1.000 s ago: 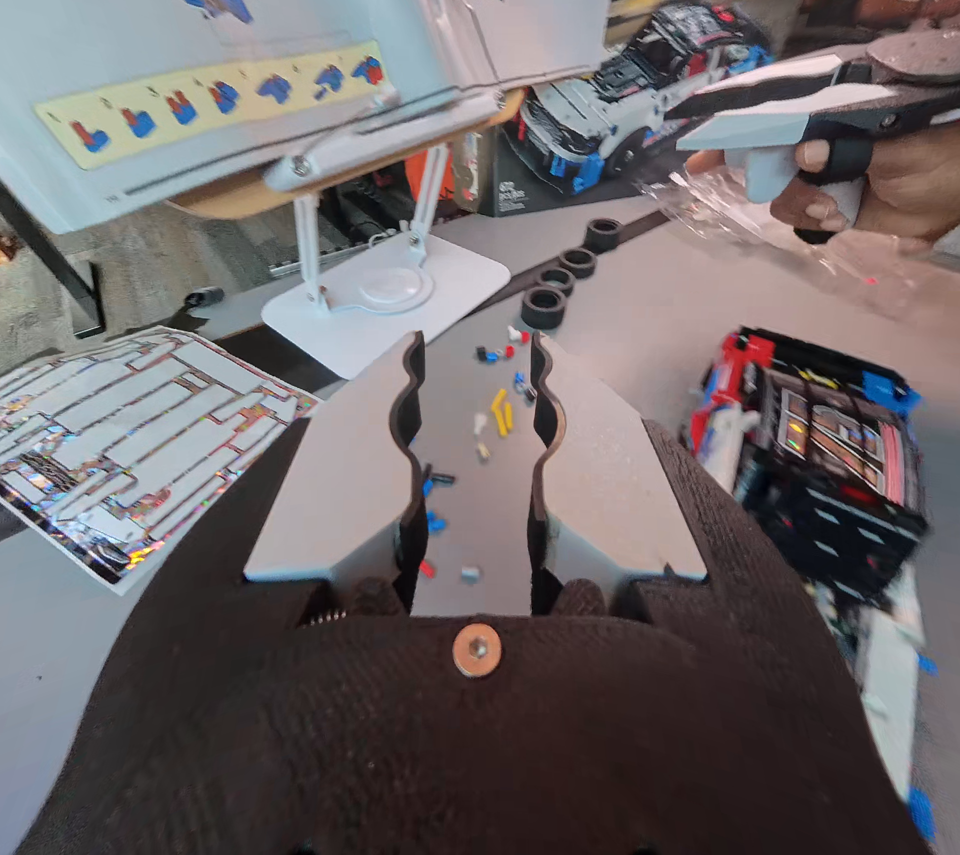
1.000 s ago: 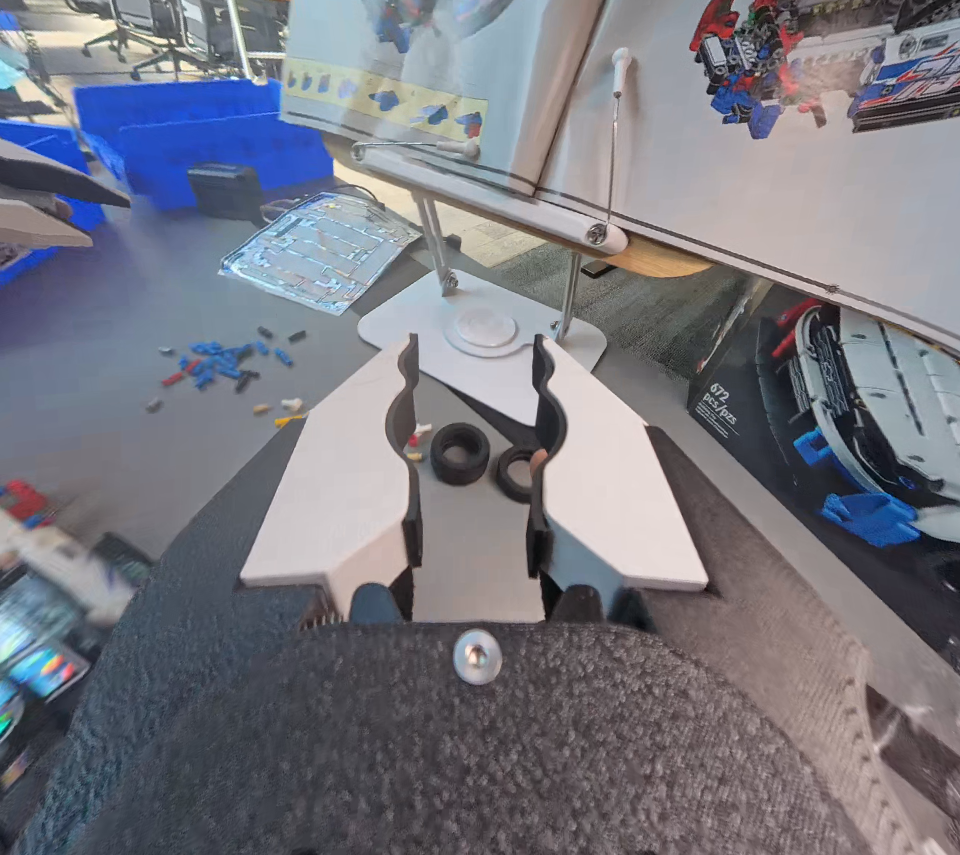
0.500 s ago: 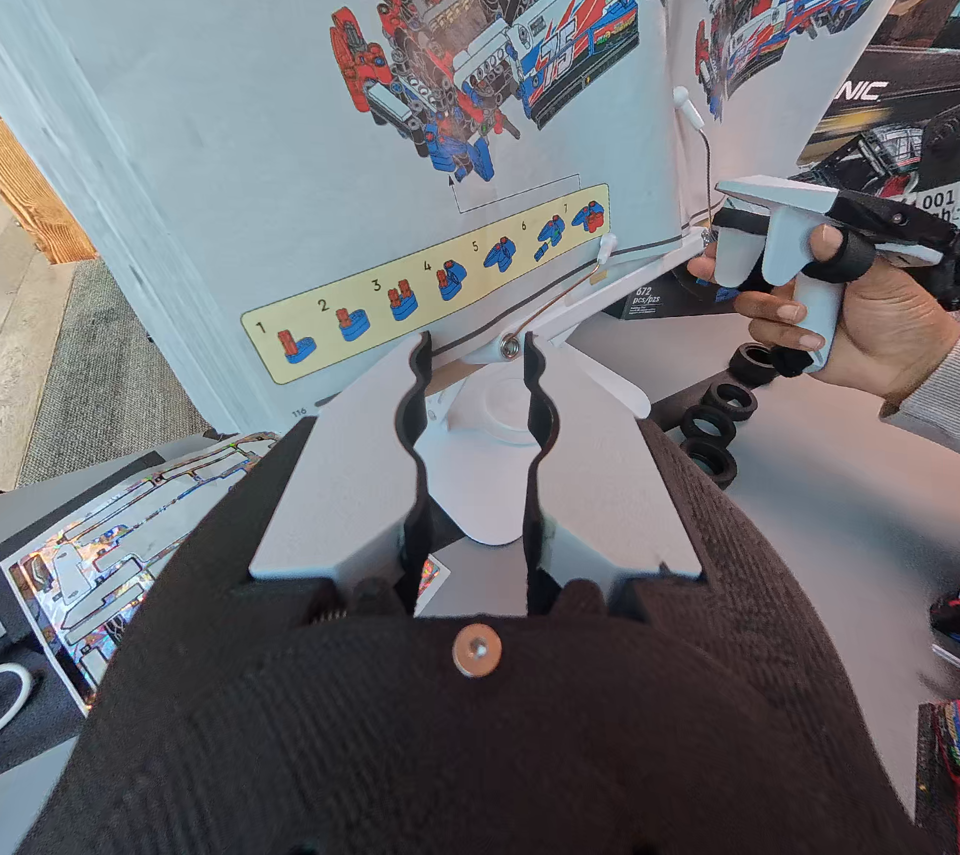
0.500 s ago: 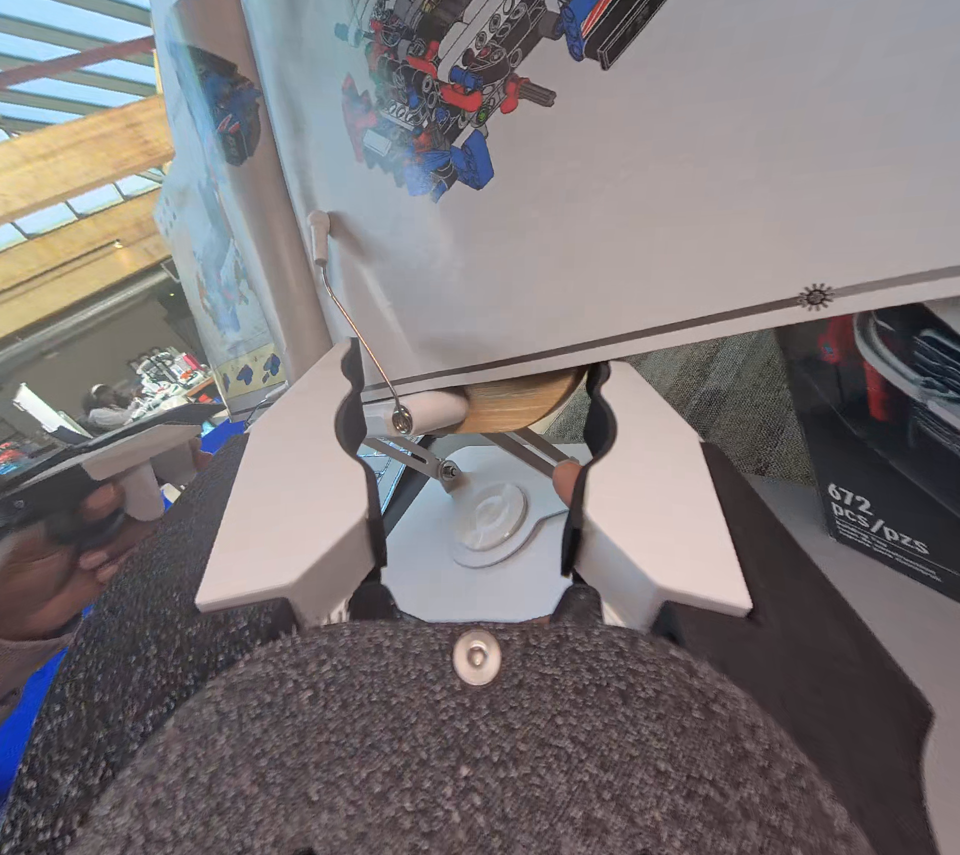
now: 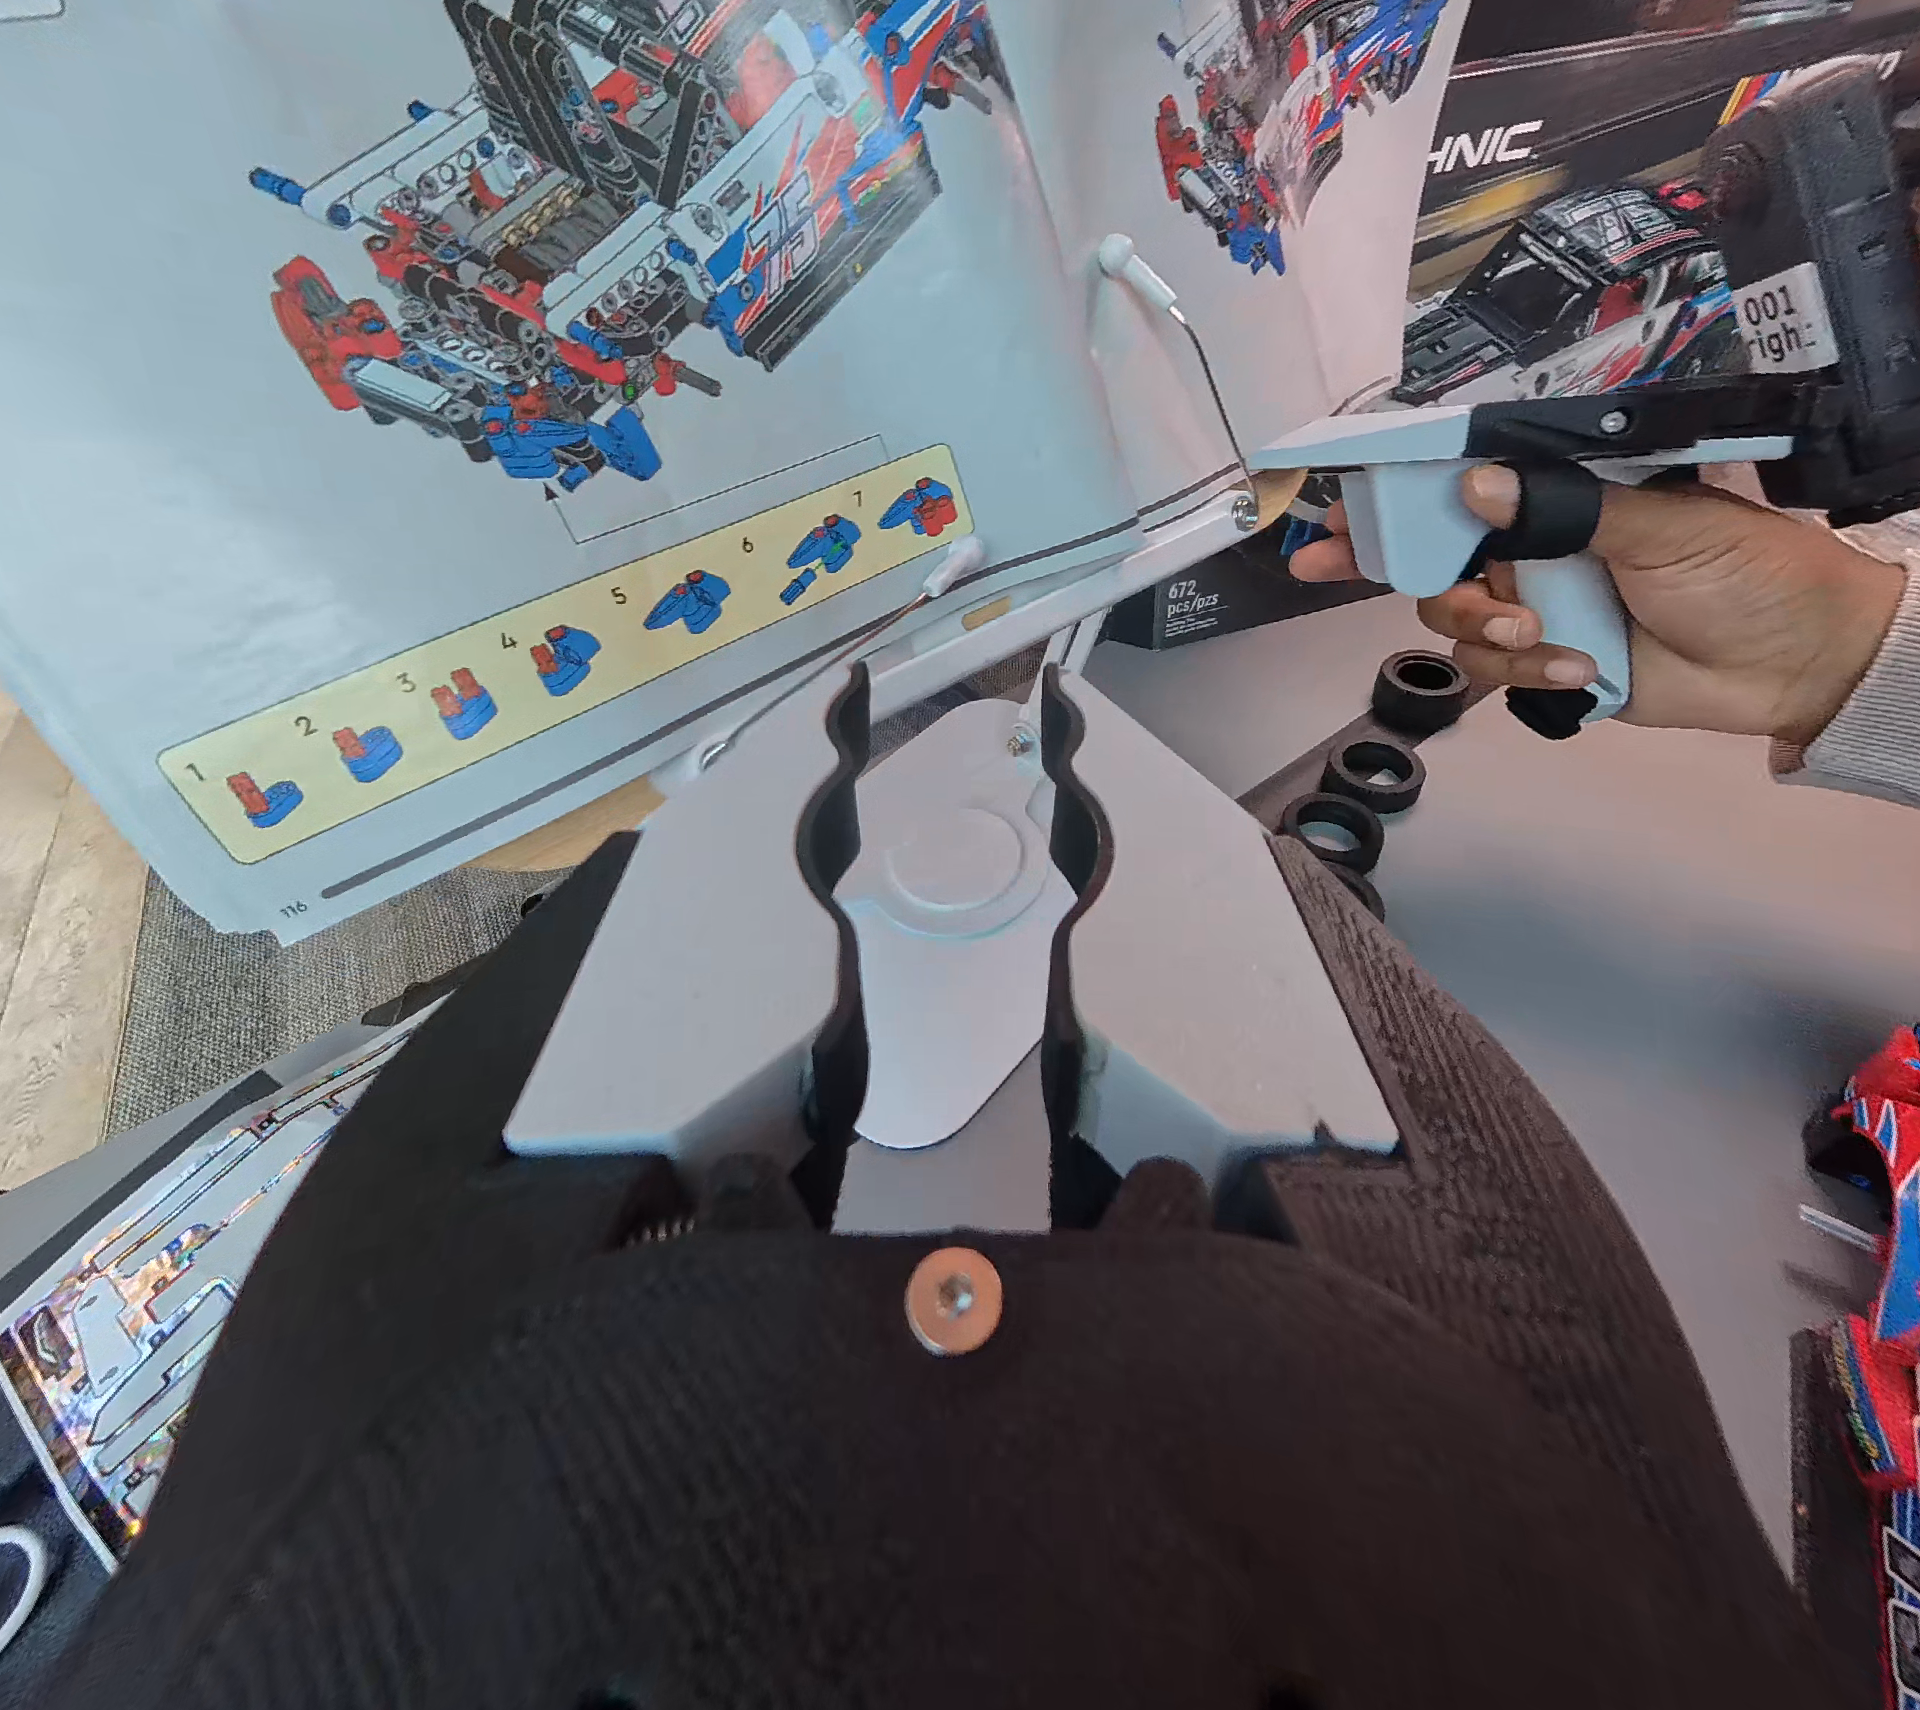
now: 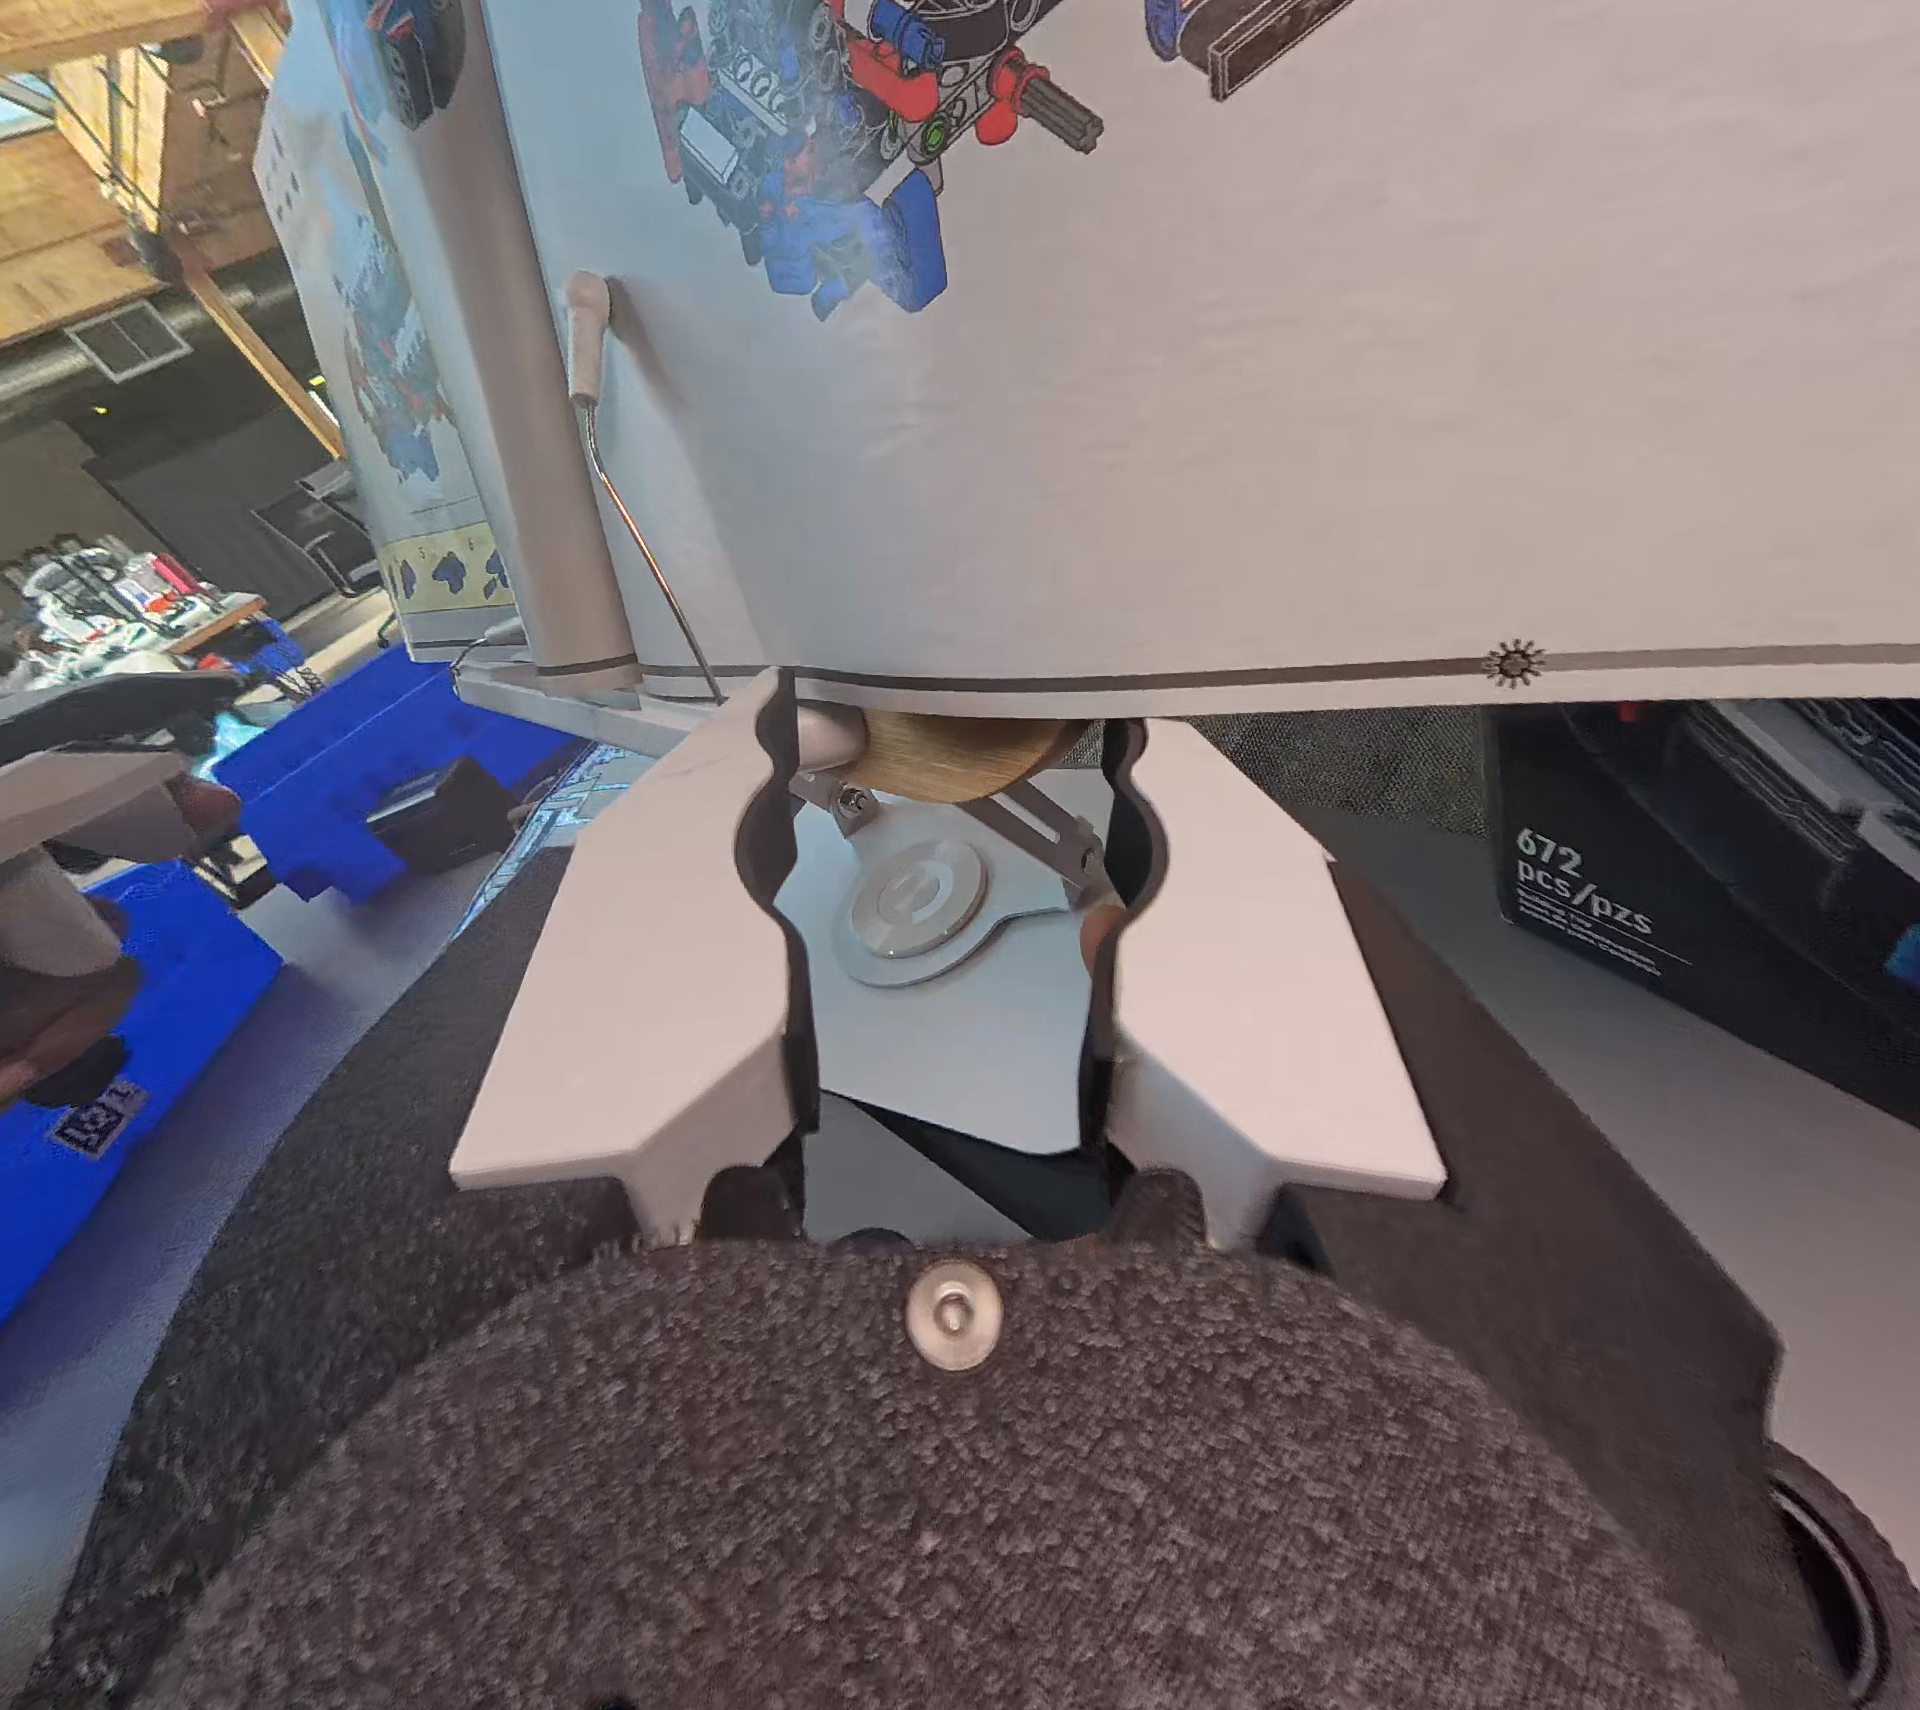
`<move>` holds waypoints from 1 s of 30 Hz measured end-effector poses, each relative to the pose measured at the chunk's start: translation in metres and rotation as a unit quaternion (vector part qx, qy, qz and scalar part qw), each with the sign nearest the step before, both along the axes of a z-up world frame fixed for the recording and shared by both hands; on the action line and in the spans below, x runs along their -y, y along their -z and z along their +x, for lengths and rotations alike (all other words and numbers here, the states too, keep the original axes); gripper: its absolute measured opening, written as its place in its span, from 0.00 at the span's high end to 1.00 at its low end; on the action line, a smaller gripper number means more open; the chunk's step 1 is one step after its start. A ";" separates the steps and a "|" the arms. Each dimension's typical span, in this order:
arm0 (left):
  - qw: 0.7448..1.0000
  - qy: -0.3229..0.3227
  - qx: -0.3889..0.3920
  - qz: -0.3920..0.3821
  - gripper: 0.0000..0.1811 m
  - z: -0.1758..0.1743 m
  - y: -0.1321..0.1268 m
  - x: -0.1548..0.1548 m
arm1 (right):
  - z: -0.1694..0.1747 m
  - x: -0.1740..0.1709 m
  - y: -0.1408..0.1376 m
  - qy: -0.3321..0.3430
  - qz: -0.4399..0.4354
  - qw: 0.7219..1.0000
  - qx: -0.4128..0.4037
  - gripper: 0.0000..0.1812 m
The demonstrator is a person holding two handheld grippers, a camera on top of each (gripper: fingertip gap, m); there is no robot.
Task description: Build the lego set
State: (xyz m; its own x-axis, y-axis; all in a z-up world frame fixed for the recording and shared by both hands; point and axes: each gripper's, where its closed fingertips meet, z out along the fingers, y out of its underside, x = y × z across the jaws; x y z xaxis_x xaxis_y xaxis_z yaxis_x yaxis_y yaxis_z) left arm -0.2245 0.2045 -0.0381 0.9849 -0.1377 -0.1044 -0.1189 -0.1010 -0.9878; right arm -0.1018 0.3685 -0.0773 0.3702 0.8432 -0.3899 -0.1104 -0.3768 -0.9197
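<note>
The open instruction booklet (image 5: 644, 226) stands on a white stand (image 5: 935, 912) in front of both grippers. My left gripper (image 5: 951, 694) is open and empty, and points at the stand just below the left page. My right gripper (image 6: 948, 715) is open and empty, with its tips at the lower edge of the right page (image 6: 1299, 434), above the stand's base (image 6: 914, 912). It also shows in the left wrist view (image 5: 1351, 455), held by a hand next to the wire page clip (image 5: 1195, 351). The partly built car (image 5: 1881, 1193) lies at the right edge.
Three black tyres (image 5: 1377, 772) lie in a row right of the stand, and one (image 6: 1829, 1556) shows low right. The black set box (image 5: 1558, 289) stands behind. A foil sticker sheet (image 5: 156, 1245) lies at the left. Blue bins (image 6: 312, 777) stand beyond the table.
Both grippers have lifted from the table and the loose parts and moved up to the booklet. The right gripper has opened wider and come close under the right page.
</note>
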 end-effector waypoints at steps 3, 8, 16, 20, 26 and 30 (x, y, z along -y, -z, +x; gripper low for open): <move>1.000 -0.001 0.000 0.025 0.83 0.015 -0.006 0.025 | 0.010 0.005 0.005 0.024 -0.004 0.999 0.041 0.64; 0.998 -0.019 0.007 0.056 0.84 0.032 -0.004 0.090 | 0.043 0.037 -0.036 0.140 0.176 0.972 0.068 0.69; 0.995 -0.047 0.076 0.033 0.84 0.047 0.046 0.191 | -0.001 0.055 -0.152 0.152 0.291 0.944 0.028 0.89; 0.994 -0.058 0.089 0.019 0.84 0.050 0.066 0.220 | -0.031 0.028 -0.174 0.157 0.293 0.942 0.045 0.96; 0.992 -0.047 0.119 -0.006 0.82 0.045 0.085 0.220 | -0.051 -0.002 -0.174 0.171 0.297 0.936 0.085 1.00; 0.993 -0.039 0.108 -0.012 0.83 0.046 0.093 0.217 | -0.050 -0.006 -0.169 0.168 0.302 0.934 0.094 1.00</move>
